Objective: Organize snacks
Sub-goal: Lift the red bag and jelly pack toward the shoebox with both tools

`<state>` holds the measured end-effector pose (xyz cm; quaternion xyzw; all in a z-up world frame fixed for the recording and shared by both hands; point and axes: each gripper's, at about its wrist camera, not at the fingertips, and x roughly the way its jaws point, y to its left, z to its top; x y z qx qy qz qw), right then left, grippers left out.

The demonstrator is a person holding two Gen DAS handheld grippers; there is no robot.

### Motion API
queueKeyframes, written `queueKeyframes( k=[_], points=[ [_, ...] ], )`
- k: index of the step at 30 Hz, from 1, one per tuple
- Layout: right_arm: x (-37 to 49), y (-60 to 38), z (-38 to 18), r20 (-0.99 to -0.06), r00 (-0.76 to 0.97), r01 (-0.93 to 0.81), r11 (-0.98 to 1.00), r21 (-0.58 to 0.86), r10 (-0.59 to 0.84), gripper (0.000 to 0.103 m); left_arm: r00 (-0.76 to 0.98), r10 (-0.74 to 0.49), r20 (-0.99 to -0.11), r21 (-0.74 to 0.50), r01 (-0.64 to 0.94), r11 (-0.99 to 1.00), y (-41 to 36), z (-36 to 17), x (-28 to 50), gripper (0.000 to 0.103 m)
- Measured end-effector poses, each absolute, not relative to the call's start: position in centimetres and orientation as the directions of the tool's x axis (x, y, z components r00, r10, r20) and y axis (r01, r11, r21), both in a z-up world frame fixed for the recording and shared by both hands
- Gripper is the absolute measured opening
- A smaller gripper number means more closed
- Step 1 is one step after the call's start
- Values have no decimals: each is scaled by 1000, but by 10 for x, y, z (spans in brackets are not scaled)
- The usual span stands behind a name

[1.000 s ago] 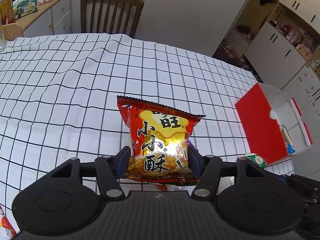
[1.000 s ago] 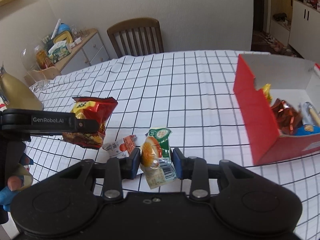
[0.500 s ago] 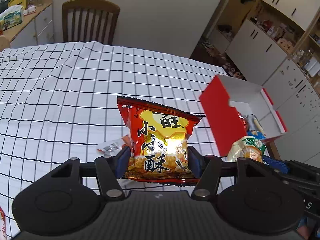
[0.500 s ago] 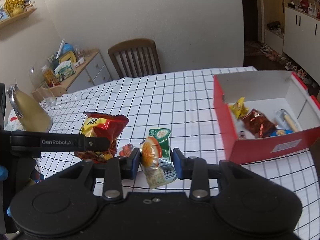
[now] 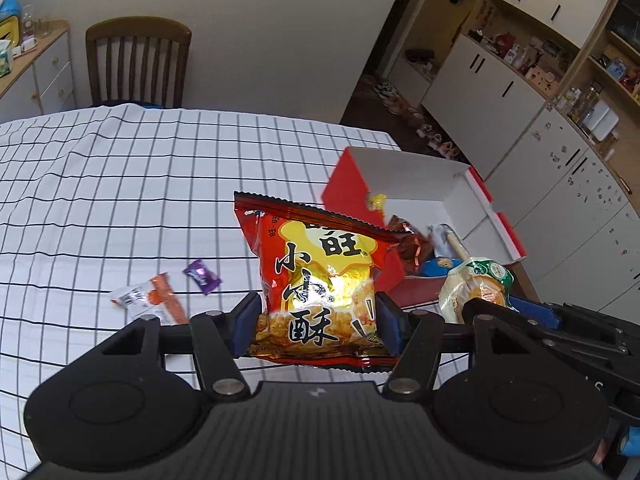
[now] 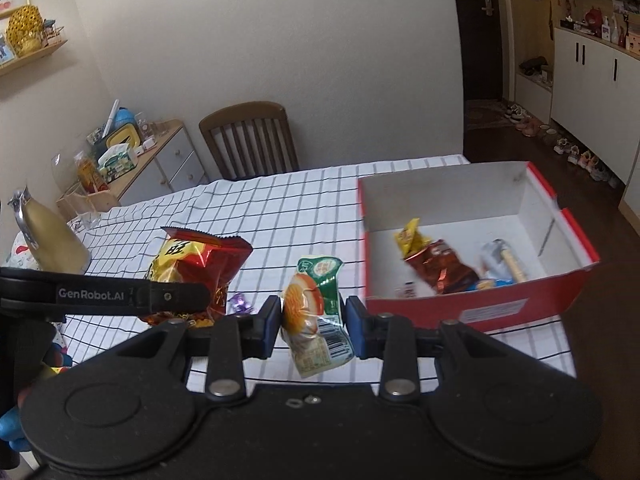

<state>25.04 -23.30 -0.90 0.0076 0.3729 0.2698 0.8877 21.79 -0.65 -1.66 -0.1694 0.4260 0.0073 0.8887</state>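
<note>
Left hand-held gripper: you have its blue pads closed on the lower part of a red bag, held upright above the tabletop.
Red bag: red and yellow foil, large black characters "小小酥", with "旺" above them; smaller print is too fine to read.
Right hand-held gripper: you have it clamped on a green packet, which tilts between the pads, clear of the cloth.
Green packet: clear wrapper showing a round golden cake, green top with a round seal, barcode at the lower end; its text is unreadable.
Gripper marking: in the right wrist view your left tool's finger reads "GenRobot.AI".
Box: red outside, white inside, open, on the tabletop near its right edge; a white label on its front wall is too small to read.
In the box: a yellow wrapper, a dark red foil pack, a silver-wrapped stick and a blue pack.
Loose on the cloth: an orange sachet and a purple candy, near each other, left of the red bag.
Tabletop: white cloth with a black grid.
</note>
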Motion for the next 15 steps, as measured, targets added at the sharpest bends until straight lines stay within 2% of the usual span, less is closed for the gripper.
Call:
queueKeyframes(
  k=[15],
  points=[
    [300,-321,-9,-647,610,-446,873,197,457,33,622,-139,-770,-264,-112,958,-98,-17,267,60]
  ],
)
